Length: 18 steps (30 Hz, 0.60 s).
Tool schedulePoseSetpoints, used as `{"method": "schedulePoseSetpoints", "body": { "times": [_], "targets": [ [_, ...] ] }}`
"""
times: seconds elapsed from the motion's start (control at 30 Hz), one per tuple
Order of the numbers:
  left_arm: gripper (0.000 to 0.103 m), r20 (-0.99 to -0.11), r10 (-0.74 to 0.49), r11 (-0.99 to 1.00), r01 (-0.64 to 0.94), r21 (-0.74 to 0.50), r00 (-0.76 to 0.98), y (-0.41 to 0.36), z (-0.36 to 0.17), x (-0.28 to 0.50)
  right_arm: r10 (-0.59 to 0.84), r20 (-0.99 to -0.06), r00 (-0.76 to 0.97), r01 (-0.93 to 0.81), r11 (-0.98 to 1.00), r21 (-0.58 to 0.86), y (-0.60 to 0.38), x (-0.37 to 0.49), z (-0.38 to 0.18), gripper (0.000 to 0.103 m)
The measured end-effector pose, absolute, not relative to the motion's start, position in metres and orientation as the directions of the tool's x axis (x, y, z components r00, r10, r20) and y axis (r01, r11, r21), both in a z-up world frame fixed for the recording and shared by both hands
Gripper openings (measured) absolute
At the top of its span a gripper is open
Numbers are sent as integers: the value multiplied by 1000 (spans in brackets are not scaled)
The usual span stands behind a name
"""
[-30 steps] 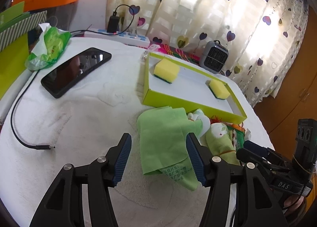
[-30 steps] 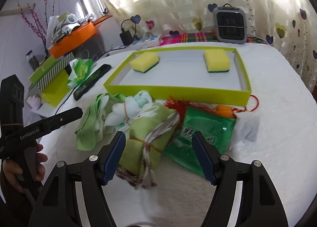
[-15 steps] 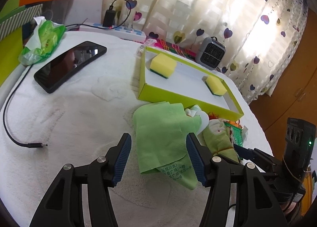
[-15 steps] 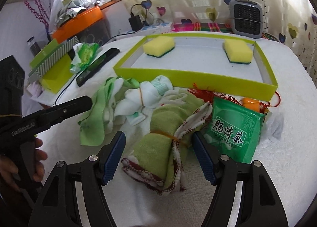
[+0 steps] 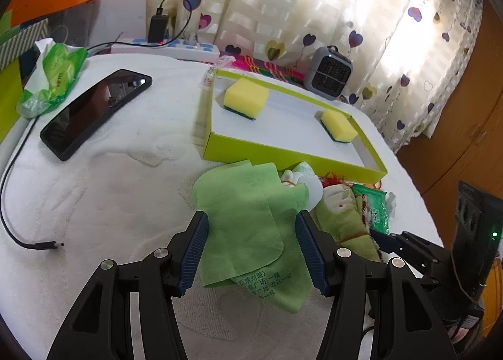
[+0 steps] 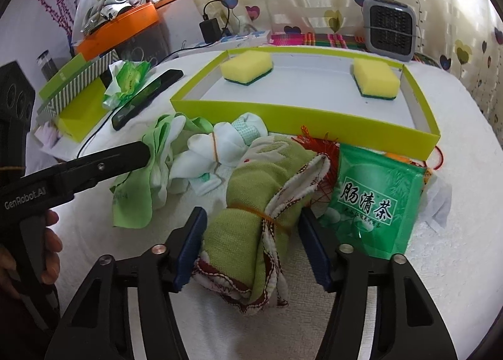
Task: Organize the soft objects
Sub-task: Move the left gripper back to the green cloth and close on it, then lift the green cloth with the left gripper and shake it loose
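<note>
The right gripper [image 6: 251, 250] points down at the rolled green towel [image 6: 251, 227], which lies between its two blue pads. The jaws are closing around the roll, but the pads do not yet press it: a thin gap shows on the right side, and the left pad sits just beside the towel's frayed red-and-white edge. A rubber band rings the roll at its middle.

The left gripper [image 5: 251, 250] has its jaws spread wide, released, with the flat light green cloth [image 5: 248, 224] lying between them on the white bed cover [image 5: 110, 202]. Neither pad touches the cloth.

The soft things lie in a heap just in front of the lime tray [image 6: 421, 102]. From the towel roll, a white bundle of socks [image 6: 217, 152] is at 11 o'clock, the green tea packet [image 6: 374, 199] at 3 o'clock, touching the roll's side. Two yellow sponges [image 6: 246, 67] sit in the tray, at 12 and 1 o'clock, well apart.

The tea packet covers most of an orange thing and a tangle of red cord [image 6: 317, 143] behind it; what they are cannot be made out. In the left wrist view the right gripper's fingertips are hidden behind the towel. A hand [image 6: 50, 240] is cut off at the right wrist view's left edge.
</note>
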<state>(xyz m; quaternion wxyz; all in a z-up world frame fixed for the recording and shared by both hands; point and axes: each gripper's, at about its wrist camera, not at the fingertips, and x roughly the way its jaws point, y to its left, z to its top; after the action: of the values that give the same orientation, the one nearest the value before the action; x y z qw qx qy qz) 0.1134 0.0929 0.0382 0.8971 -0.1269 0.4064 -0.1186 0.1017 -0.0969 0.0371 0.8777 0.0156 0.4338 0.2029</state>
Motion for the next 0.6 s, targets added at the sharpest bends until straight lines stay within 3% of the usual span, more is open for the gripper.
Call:
{"method": "schedulePoseSetpoints", "body": {
  "times": [0.17, 0.37, 0.6],
  "targets": [
    [57, -720, -276, 954, 89, -286, 637, 90, 35, 116, 363, -748, 556, -337, 921, 196, -100, 100, 38, 47],
    [57, -721, -274, 954, 87, -286, 636, 93, 34, 117, 366, -740, 564, -347, 918, 190, -99, 97, 39, 43],
    [57, -712, -369, 905, 57, -421, 598, 114, 22, 124, 380, -727, 572, -359, 913, 195, -99, 94, 41, 40]
  ]
}}
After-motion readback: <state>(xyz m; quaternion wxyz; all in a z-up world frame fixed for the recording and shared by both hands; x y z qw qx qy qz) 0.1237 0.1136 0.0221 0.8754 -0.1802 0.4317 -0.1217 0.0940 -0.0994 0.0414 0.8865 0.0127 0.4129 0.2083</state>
